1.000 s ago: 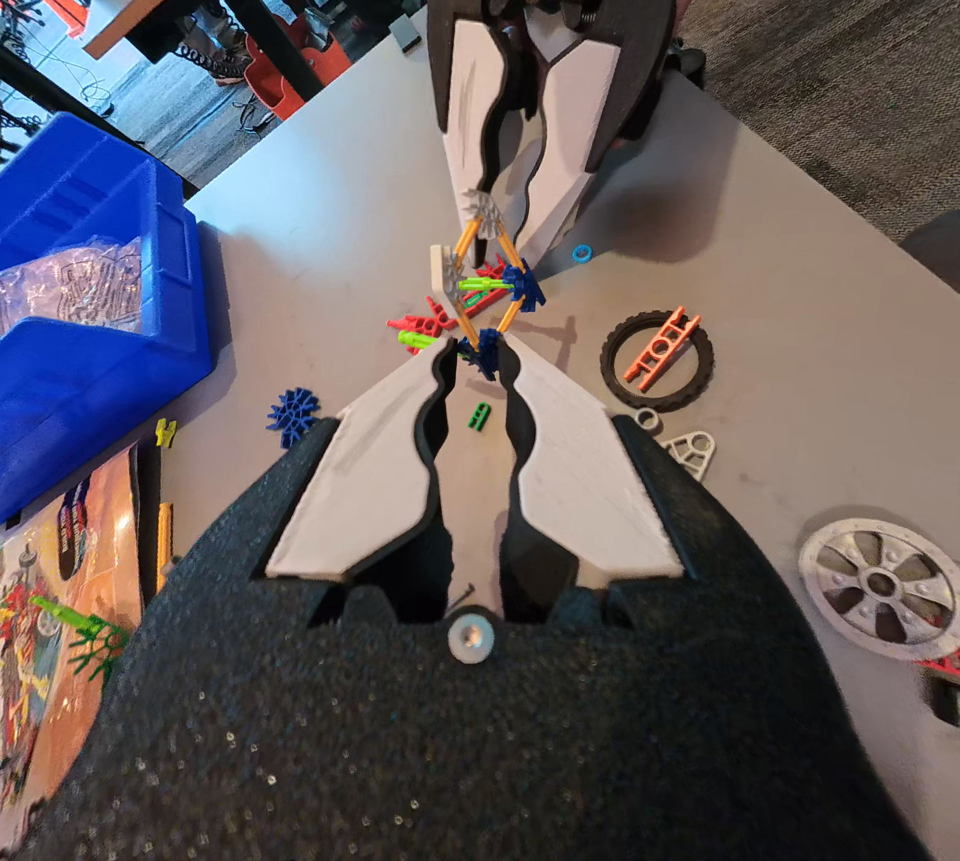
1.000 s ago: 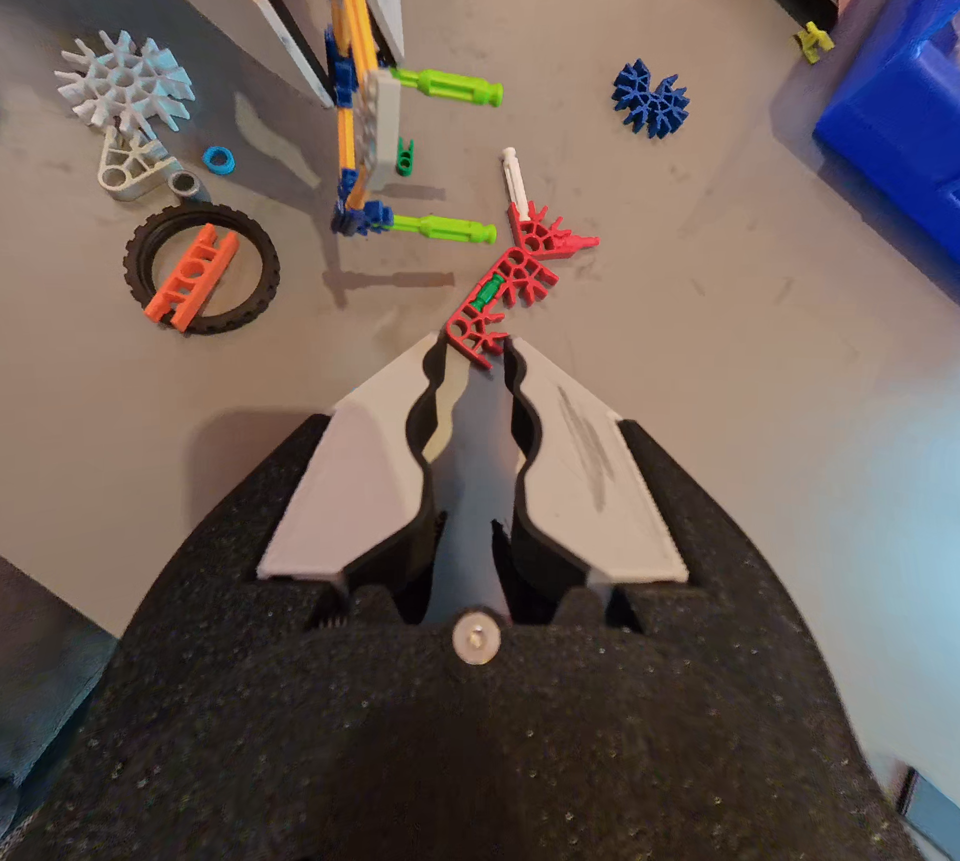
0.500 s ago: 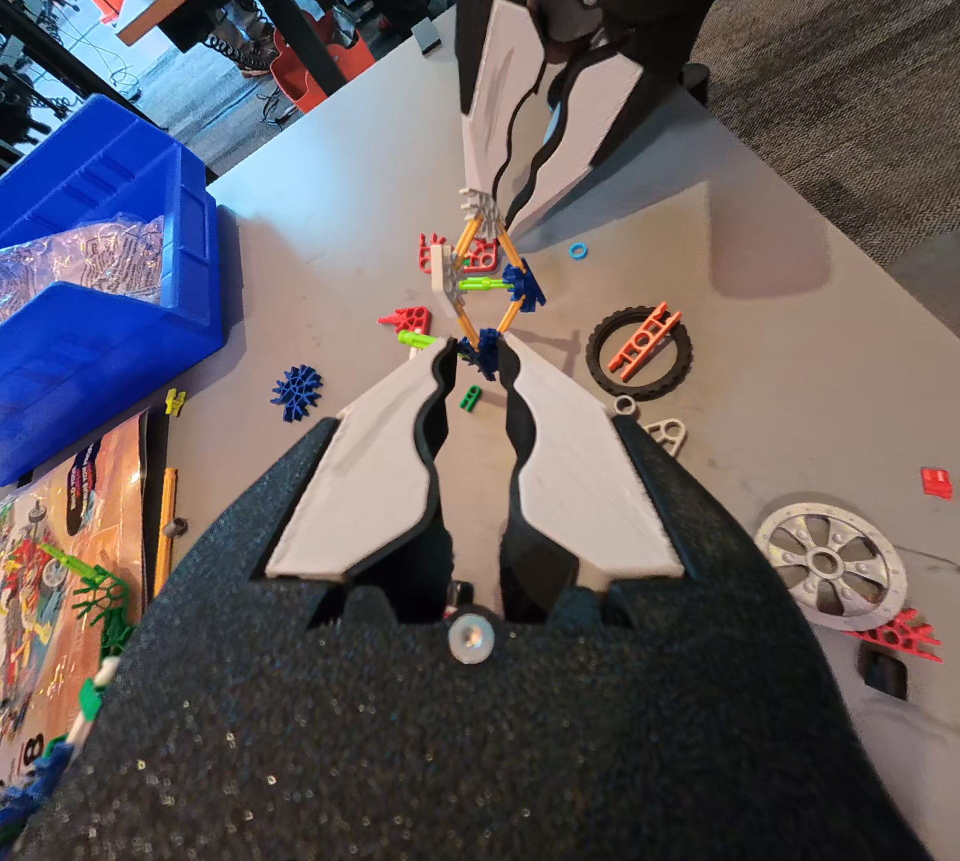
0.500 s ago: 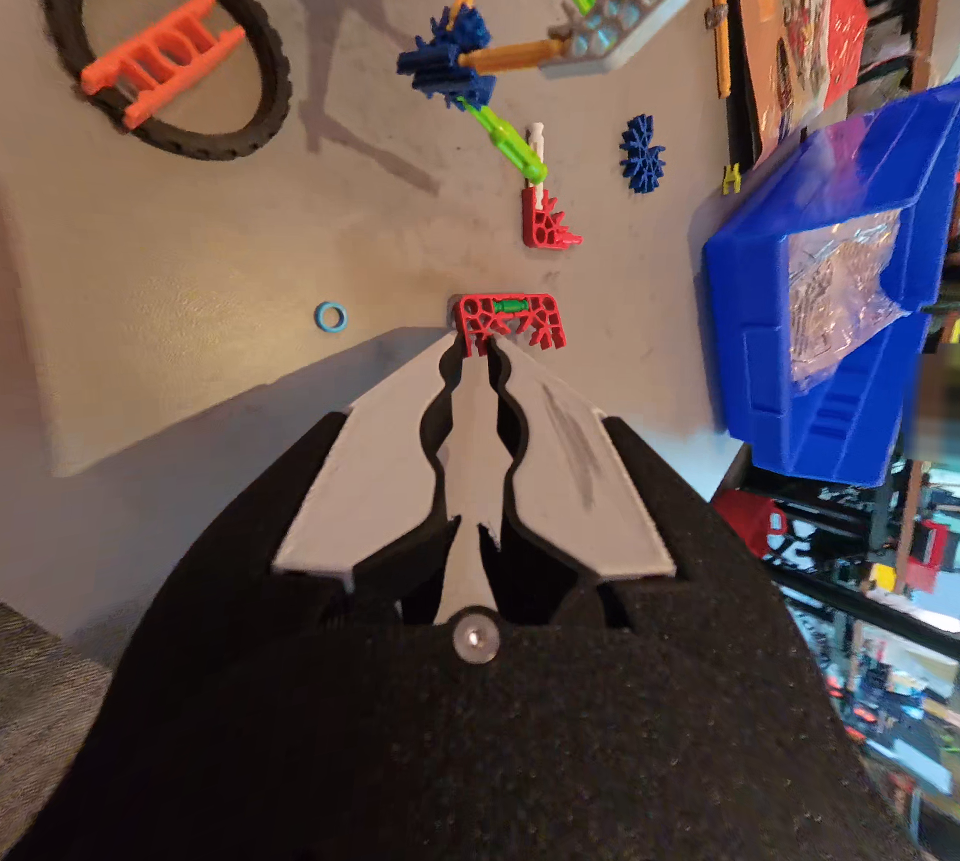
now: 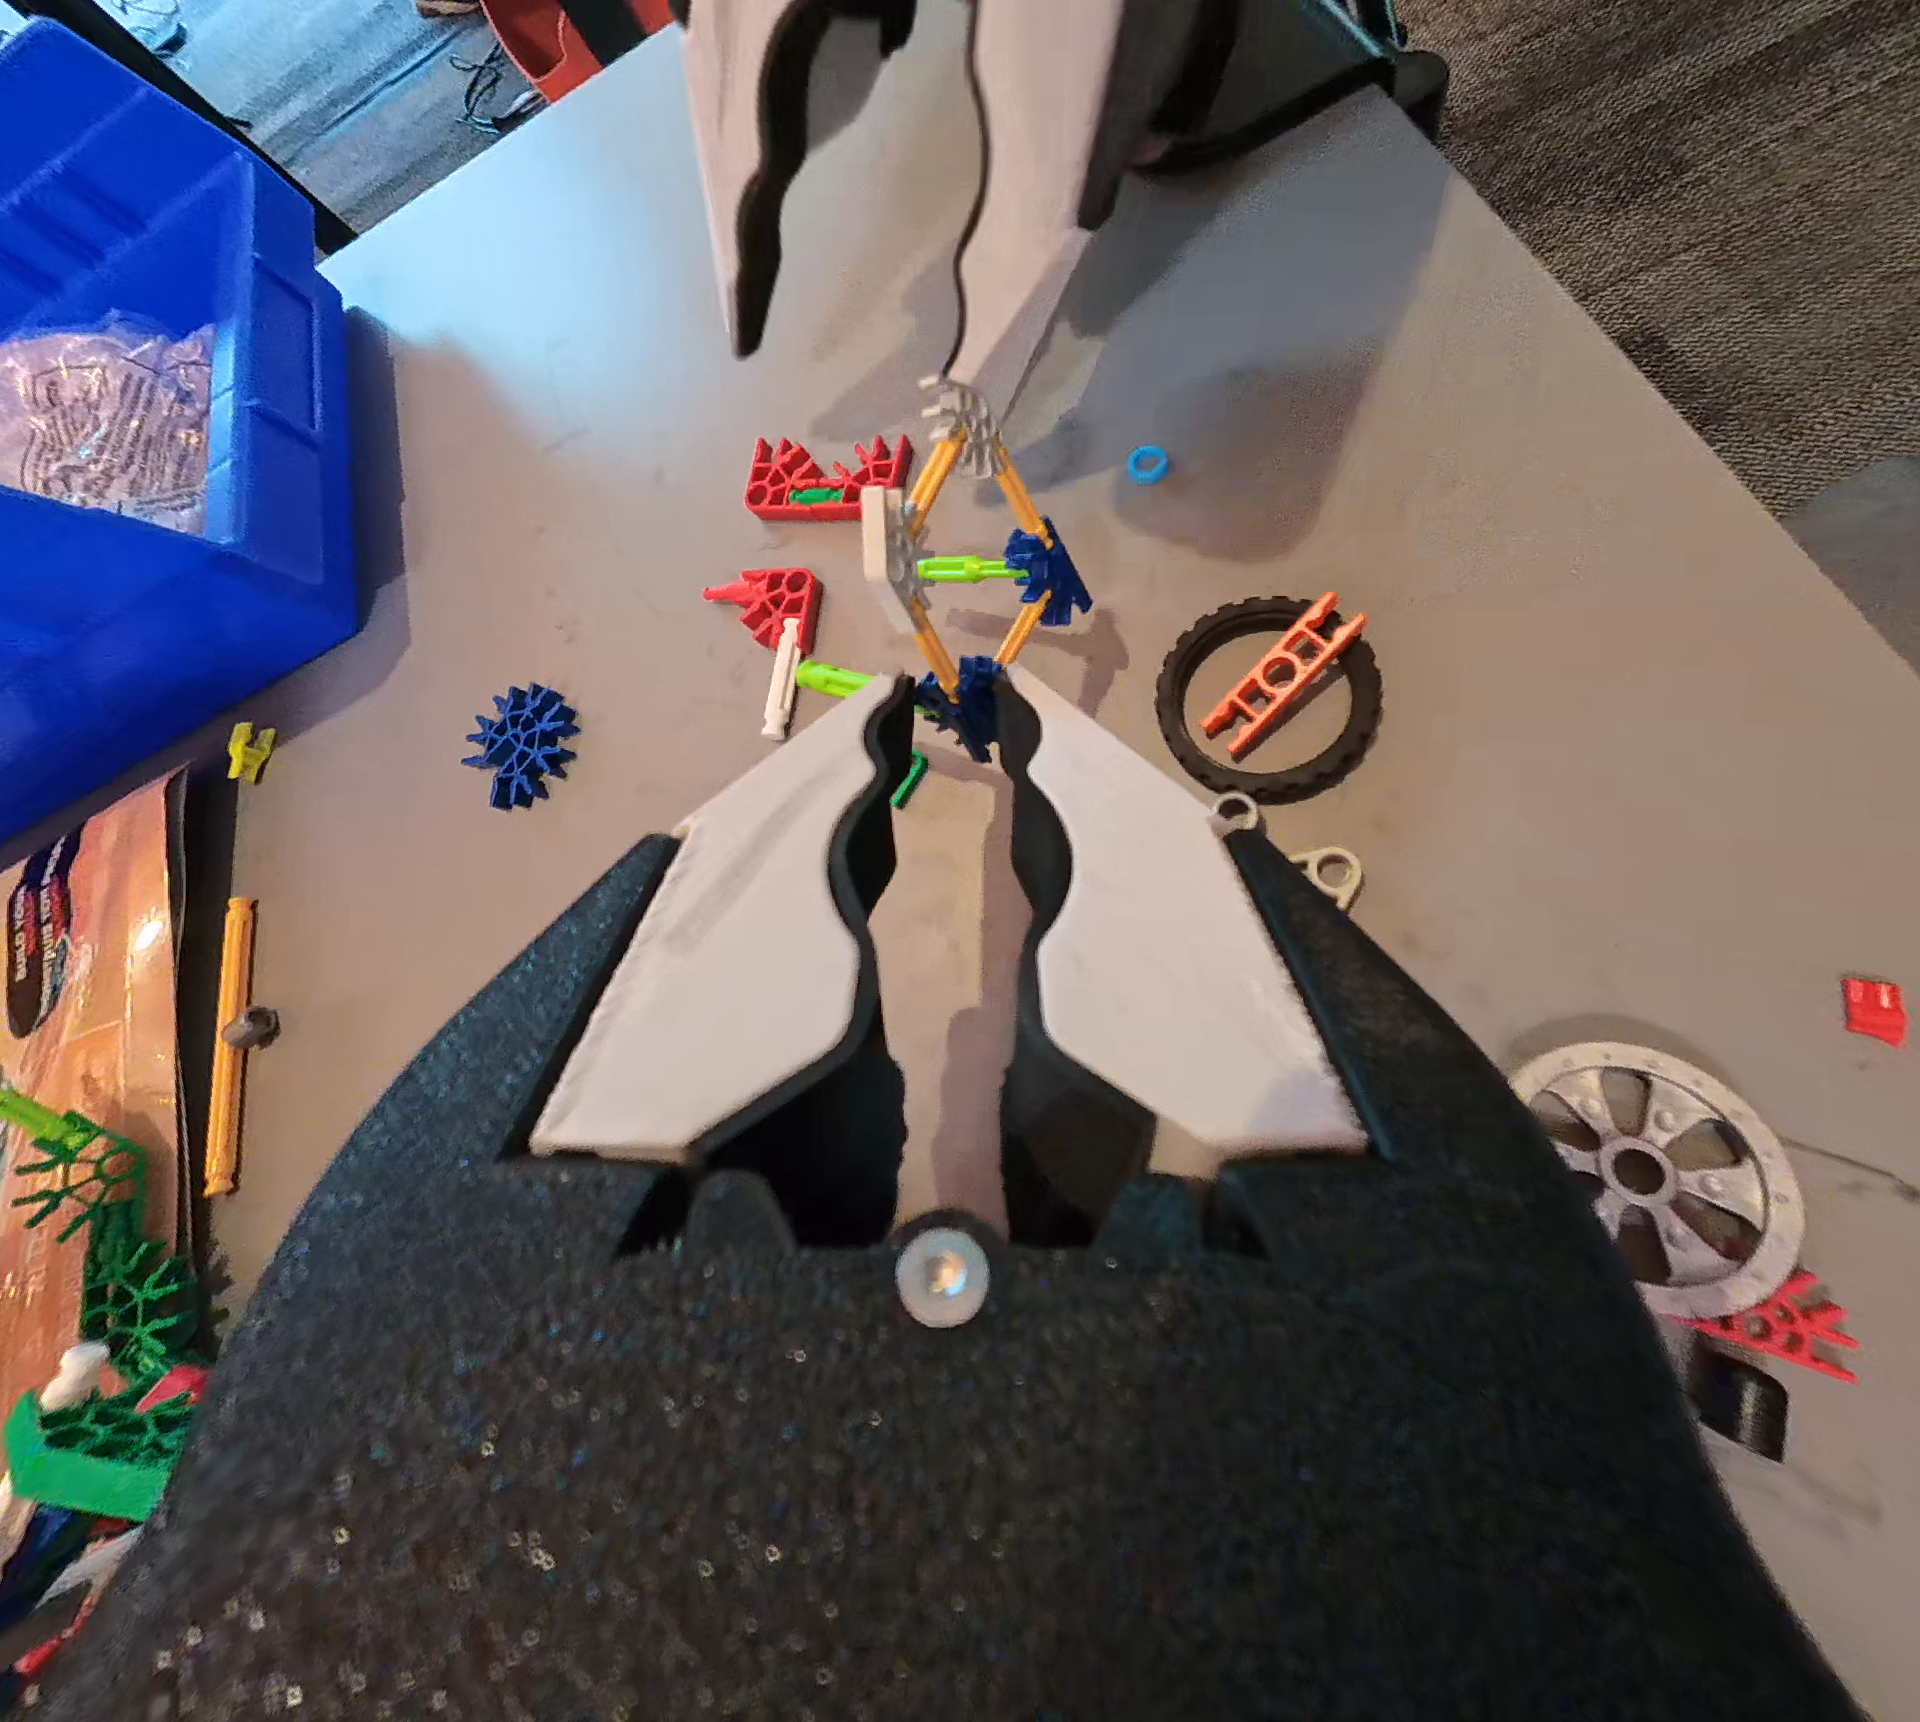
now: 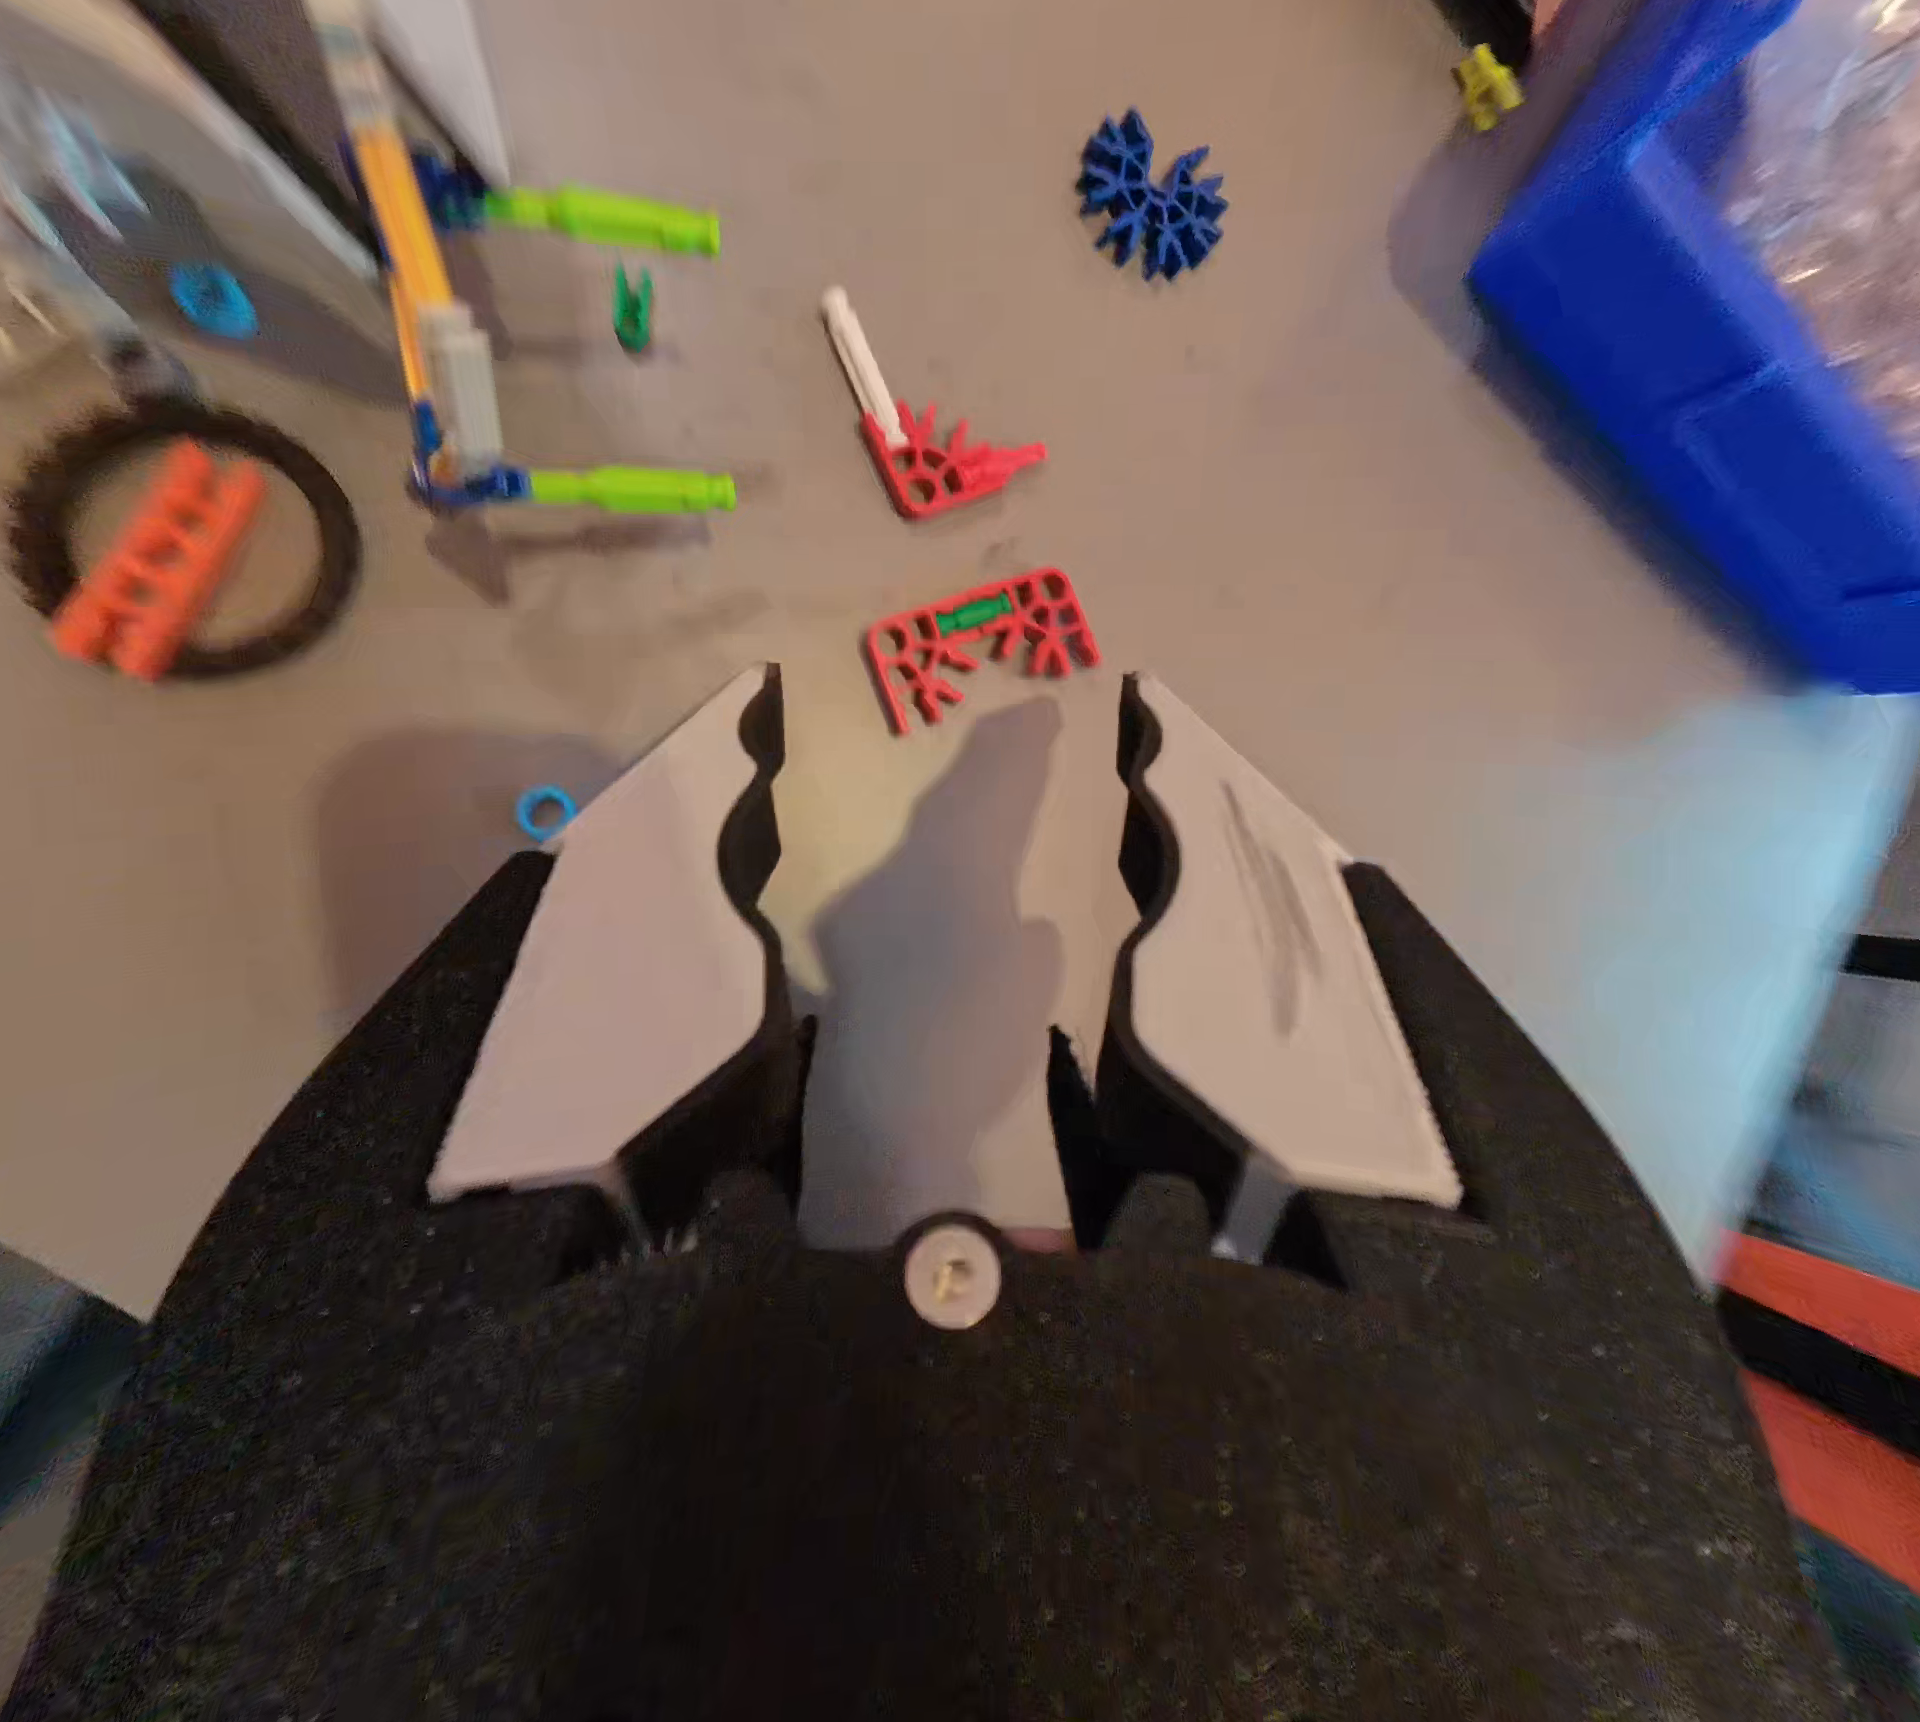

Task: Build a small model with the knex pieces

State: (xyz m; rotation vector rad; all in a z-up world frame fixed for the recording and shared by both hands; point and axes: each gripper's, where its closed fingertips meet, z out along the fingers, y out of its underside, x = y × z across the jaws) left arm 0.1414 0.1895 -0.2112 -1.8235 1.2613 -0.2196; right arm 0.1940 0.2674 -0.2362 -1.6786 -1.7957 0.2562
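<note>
L gripper [image 5: 951, 701]: fingers narrow, tips pinched on the lower blue connector of the rod frame [image 5: 961, 571], held upright off the grey table [image 5: 1455, 446]; gripper pointed fwd across the table, tilted down.
R gripper [image 6: 948, 680]: fingers spread wide, nothing between them; hung over the table, angled down, tips just short of the red double piece [image 6: 982, 644].
Red double piece: flat on the table, two red corner connectors joined by a short green rod; not touching R's fingers.
Frame: diamond of yellow rods w/ blue connectors, grey connector on top, white block on one side, 2 light-green rods sticking out.
L view only: silver wheel [image 5: 1657, 1173] at right w/ a red connector under its near edge; small red bit [image 5: 1878, 1009] near the table edge; picture sheet [image 5: 83, 997] w/ green parts at left; grey carpet beyond the table; R gripper seen from the front, above the frame's top.
R view only: frame seen edge-on, so both light-green rods [image 6: 623, 488] showed full length; small dark-green clip [image 6: 631, 306] in the open.
Both views: black tyre [image 6: 182, 540] w/ orange ladder piece [image 6: 156, 560] inside; loose blue connector [image 6: 1148, 192]; red corner piece w/ white rod [image 6: 925, 451]; blue ring [image 6: 545, 810]; blue bin [image 6: 1714, 301] holding a plastic bag; yellow rod by the sheet.
Blur: R view smeared at left and right edges; detail there unclear.
</note>
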